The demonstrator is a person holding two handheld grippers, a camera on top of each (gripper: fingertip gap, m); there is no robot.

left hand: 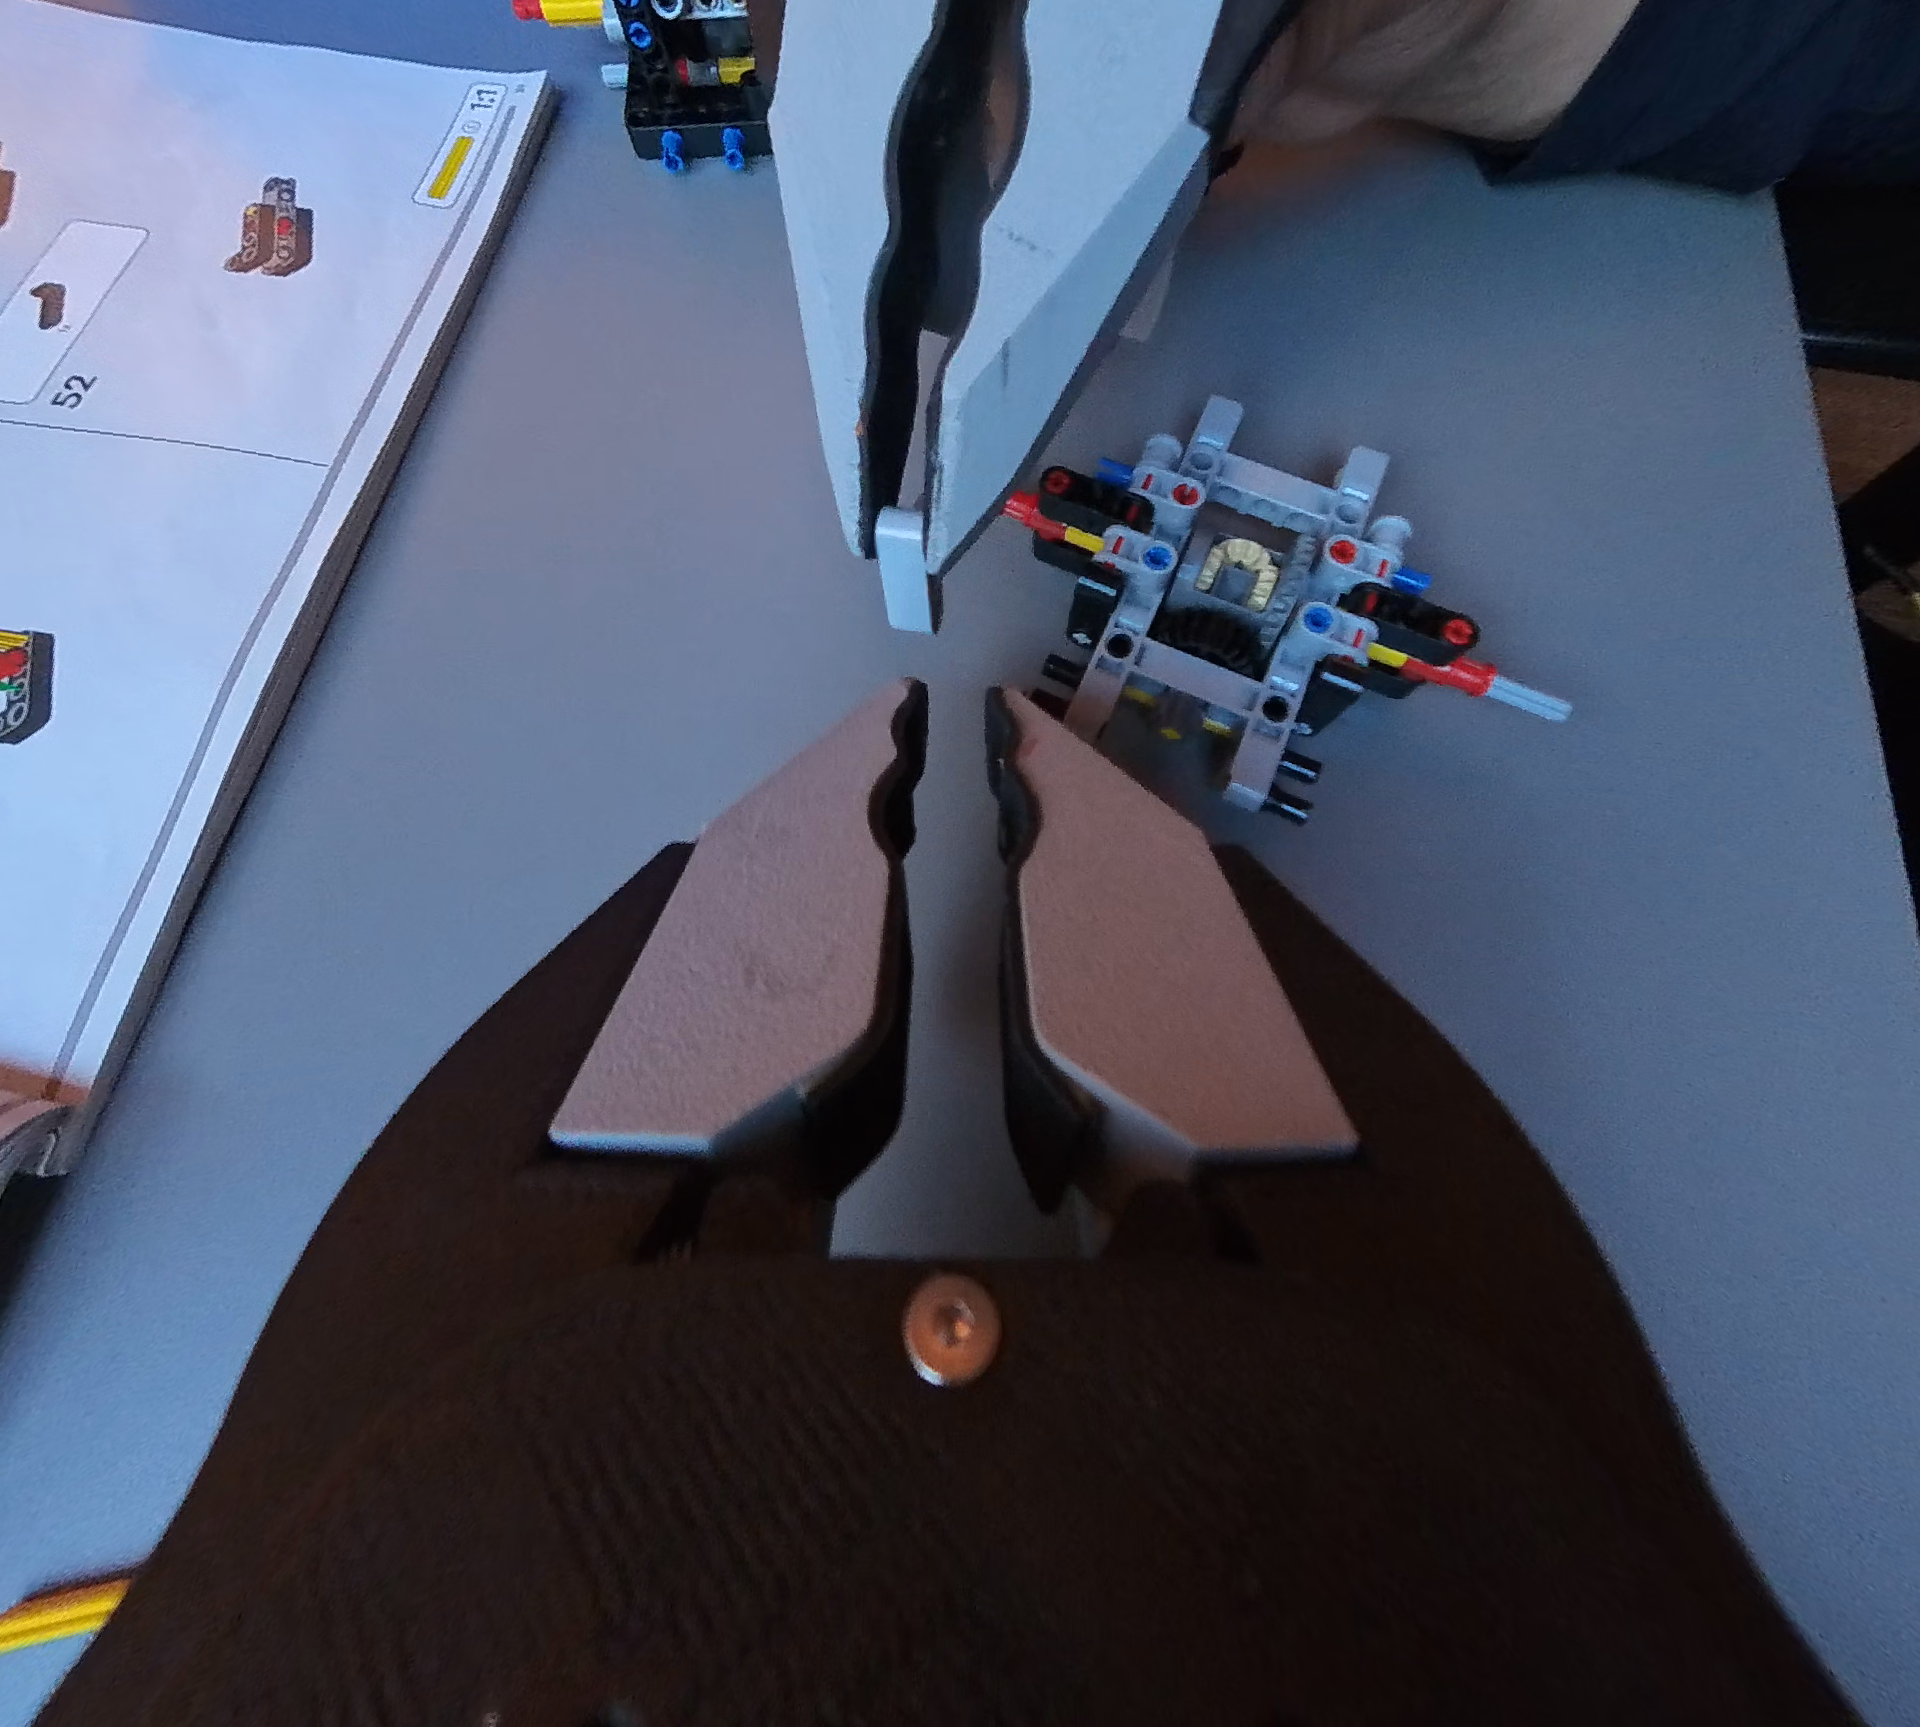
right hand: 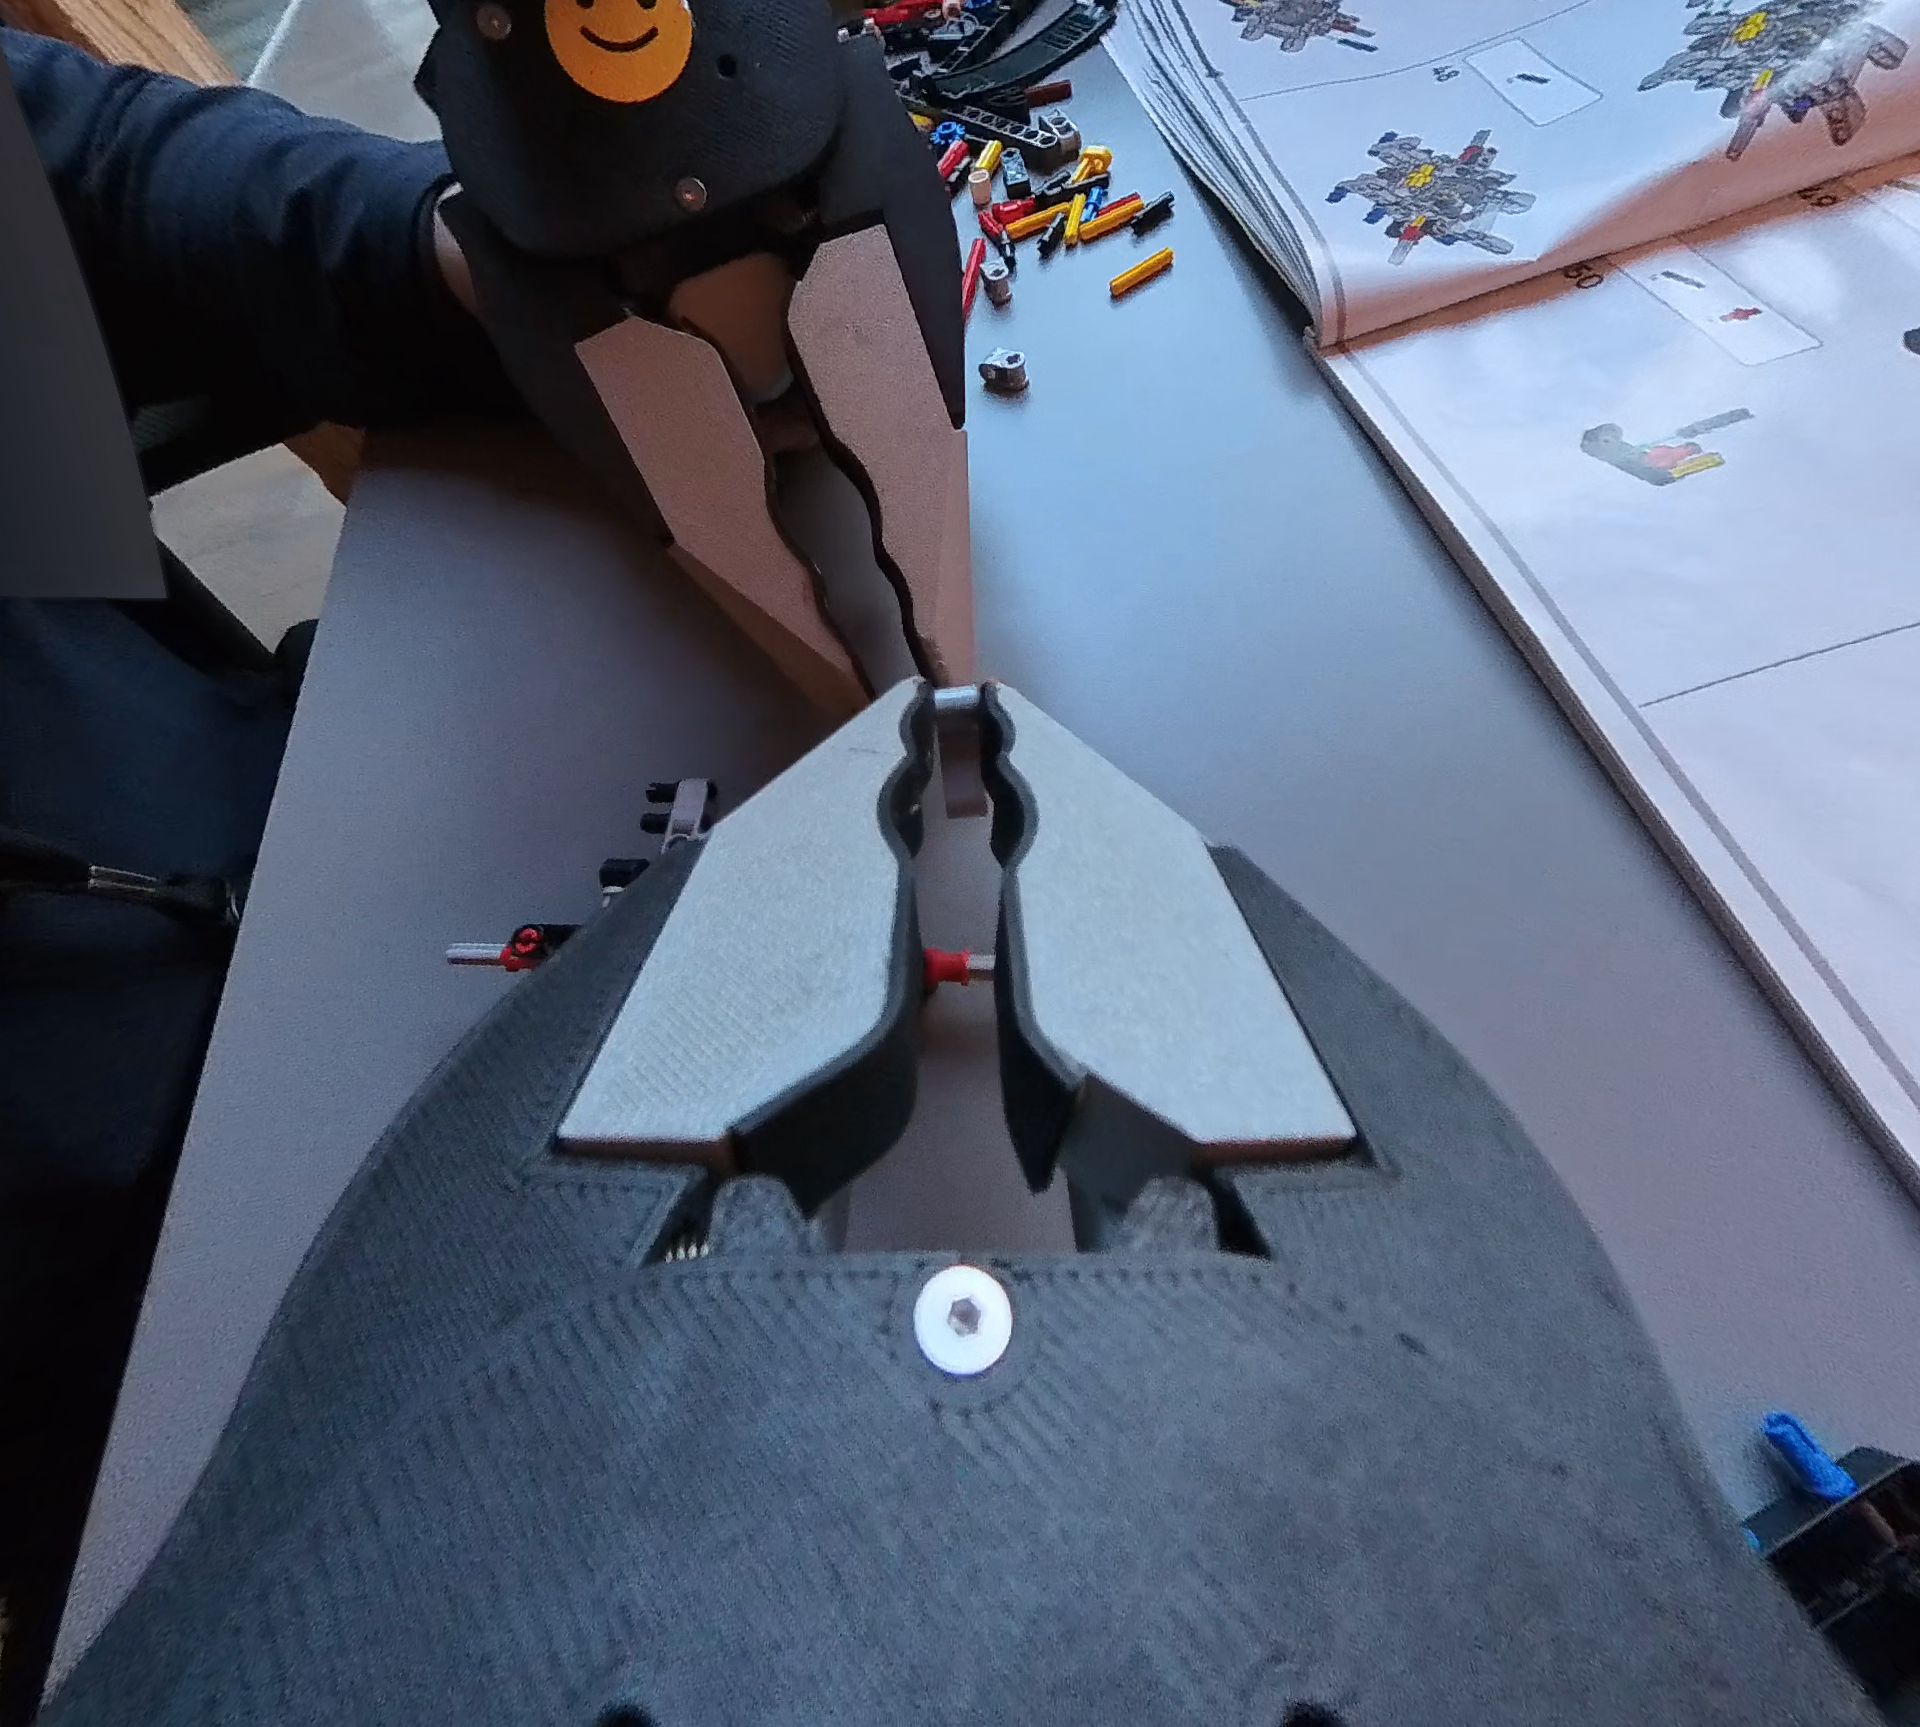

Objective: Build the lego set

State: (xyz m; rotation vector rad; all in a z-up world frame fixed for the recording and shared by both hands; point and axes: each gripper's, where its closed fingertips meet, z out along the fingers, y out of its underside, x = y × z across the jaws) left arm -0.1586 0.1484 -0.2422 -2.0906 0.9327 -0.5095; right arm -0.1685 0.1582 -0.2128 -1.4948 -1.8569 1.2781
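My right gripper point(right hand: 958, 701) is shut on a small light grey flat piece point(right hand: 961, 752), pinched at its fingertips. In the left wrist view it point(left hand: 902, 550) comes down from above with the grey piece point(left hand: 906, 571) sticking out below its tips. My left gripper point(left hand: 956, 701) has pink fingers standing slightly apart with nothing between them, just below that piece and apart from it. A grey, black and red brick assembly point(left hand: 1247, 597) lies on the grey table point(left hand: 623, 534) to the right of both tips. In the right wrist view my right gripper mostly hides the assembly point(right hand: 681, 810).
An open instruction booklet point(left hand: 208, 430) lies to the left; in the right wrist view it point(right hand: 1662, 430) lies to the right. A second black brick build point(left hand: 686, 15) stands at the back. Loose small pieces point(right hand: 1039, 150) lie scattered far off. A person's hand point(left hand: 1455, 15) holds the right gripper. My two grippers' fingertips are within a few centimetres of each other.
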